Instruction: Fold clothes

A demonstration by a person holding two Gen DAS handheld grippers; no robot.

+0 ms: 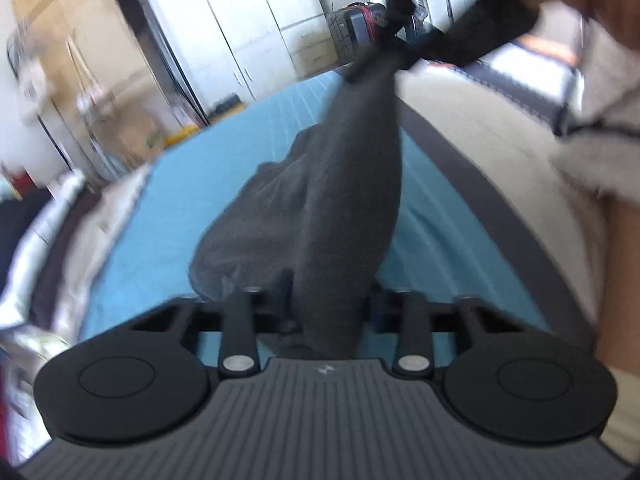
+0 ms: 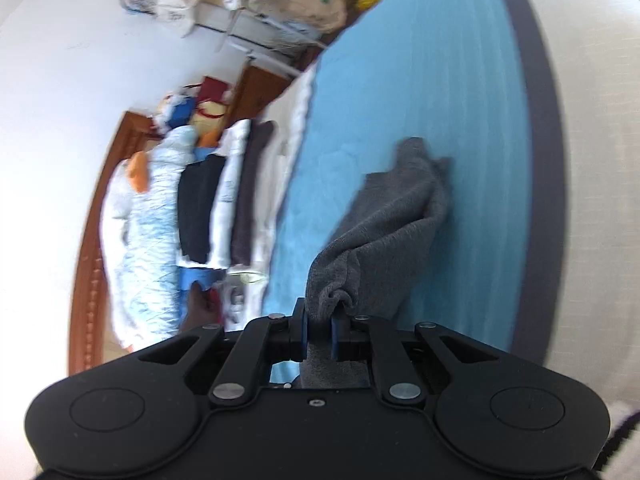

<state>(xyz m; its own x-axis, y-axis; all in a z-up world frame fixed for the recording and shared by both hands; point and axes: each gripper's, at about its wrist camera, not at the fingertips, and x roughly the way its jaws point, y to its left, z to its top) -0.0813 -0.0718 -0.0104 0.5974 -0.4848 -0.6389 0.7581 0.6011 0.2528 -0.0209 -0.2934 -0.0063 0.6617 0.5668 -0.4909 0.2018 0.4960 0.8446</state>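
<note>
Grey garment (image 1: pixel 320 200) hangs stretched between both tongs, left (image 1: pixel 324 304) and right (image 2: pixel 320 328), each pinching it.

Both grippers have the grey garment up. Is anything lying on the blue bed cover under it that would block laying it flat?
Nothing visible does. The blue bed cover around and below the grey garment looks bare in both views. The folded clothes stack sits off to the side, past the cover's edge. Right gripper and left gripper both clamp the cloth.

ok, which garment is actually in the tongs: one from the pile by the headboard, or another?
Another: the dark grey garment, pinched in the right tongs above the blue sheet. The folded pile lies untouched beside the headboard.
</note>
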